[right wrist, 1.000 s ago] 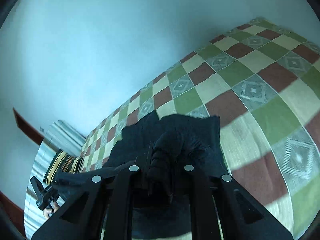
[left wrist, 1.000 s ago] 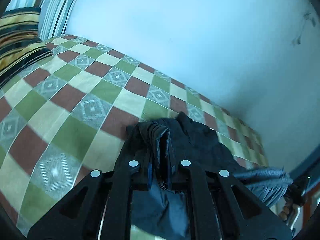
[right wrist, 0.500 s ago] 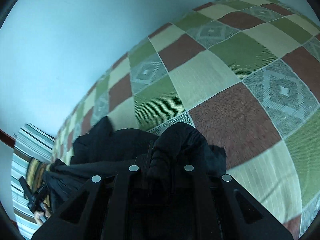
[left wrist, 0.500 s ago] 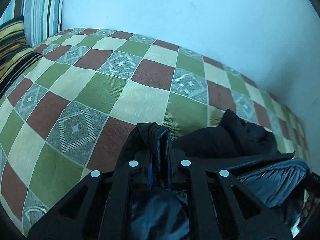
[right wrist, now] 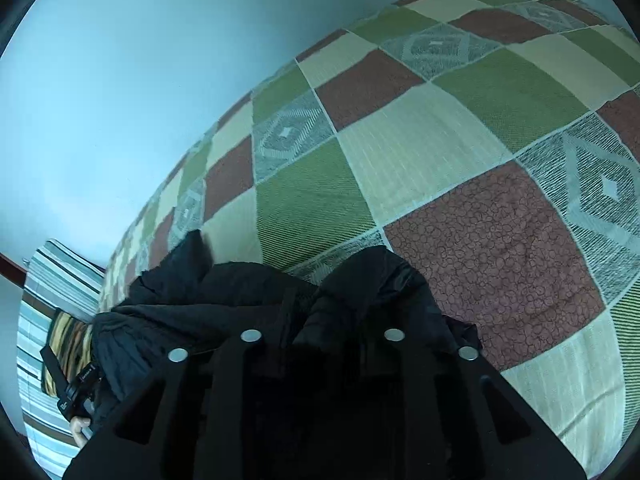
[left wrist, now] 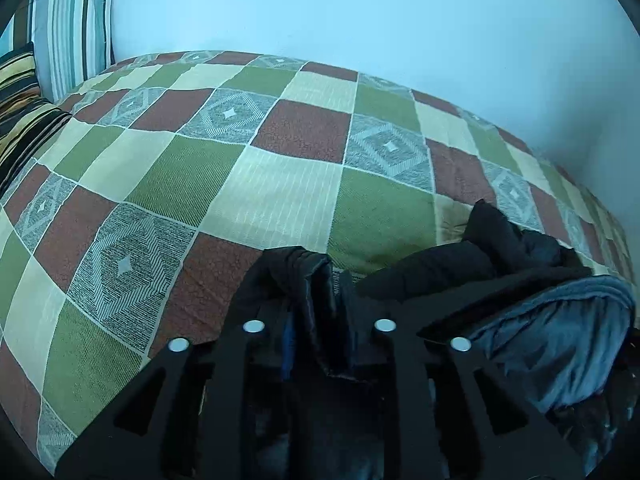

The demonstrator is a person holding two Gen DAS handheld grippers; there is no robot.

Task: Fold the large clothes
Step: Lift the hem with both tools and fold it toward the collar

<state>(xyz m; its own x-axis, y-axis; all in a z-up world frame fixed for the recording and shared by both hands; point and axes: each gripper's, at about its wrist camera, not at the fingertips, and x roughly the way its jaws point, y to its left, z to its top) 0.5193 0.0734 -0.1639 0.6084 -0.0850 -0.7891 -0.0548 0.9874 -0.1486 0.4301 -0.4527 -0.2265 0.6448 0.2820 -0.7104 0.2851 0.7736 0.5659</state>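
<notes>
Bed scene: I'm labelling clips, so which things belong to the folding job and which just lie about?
In the job:
- black jacket
- left gripper, fabric between its jaws
- right gripper, fabric between its jaws

Lying about:
- checked bedspread
- striped pillows

Checked bedspread [left wrist: 280, 184] lies open ahead; dark garment [left wrist: 500, 264] bunches alongside, pillows [left wrist: 36, 92] block its end.

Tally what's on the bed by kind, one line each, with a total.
Dark jacket: 1
Striped pillows (teal-and-white, yellow-and-black): 2
Checked bedspread: 1
Total: 4
</notes>
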